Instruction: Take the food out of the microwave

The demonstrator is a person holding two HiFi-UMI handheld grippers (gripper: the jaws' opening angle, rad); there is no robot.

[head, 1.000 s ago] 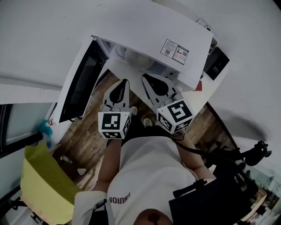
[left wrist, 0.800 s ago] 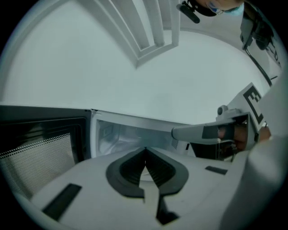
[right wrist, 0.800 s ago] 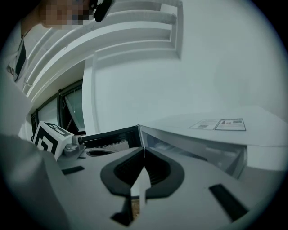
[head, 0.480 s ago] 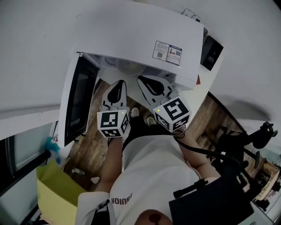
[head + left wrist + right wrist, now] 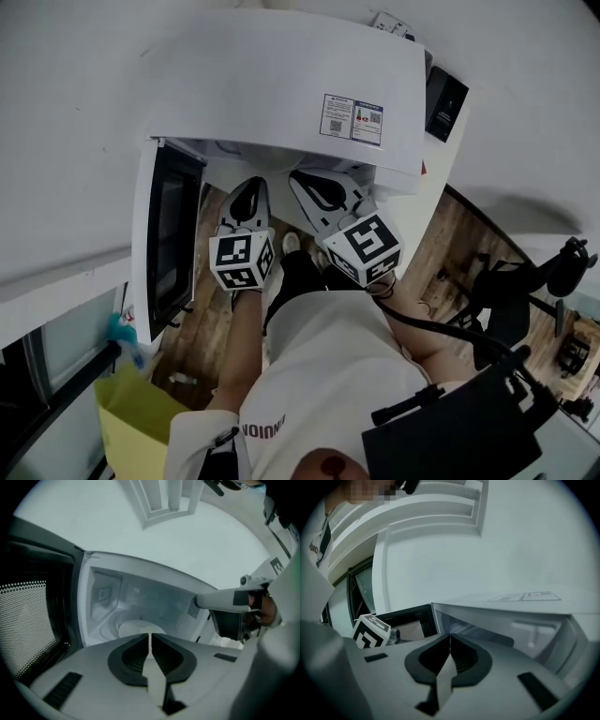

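The white microwave (image 5: 281,84) stands with its door (image 5: 169,239) swung out to the left. In the left gripper view a pale round dish (image 5: 140,628) sits on the cavity floor, straight ahead of my left gripper (image 5: 150,636), whose jaws are shut on nothing. My right gripper (image 5: 450,637) is also shut and empty, pointing at the cavity's upper front edge. In the head view both grippers hang side by side in front of the opening, left gripper (image 5: 253,183) and right gripper (image 5: 300,176). The microwave's top hides the dish there.
The dark mesh window of the door (image 5: 28,620) stands close on the left. A black box (image 5: 444,101) is mounted on the wall at the microwave's right. Wooden floor (image 5: 211,309) and a yellow bag (image 5: 131,422) lie below left, a dark chair (image 5: 469,431) at lower right.
Both grippers have sunk and edged toward the microwave opening, the left one more. The dish, visible in the head view a second ago, is now hidden under the microwave's top.
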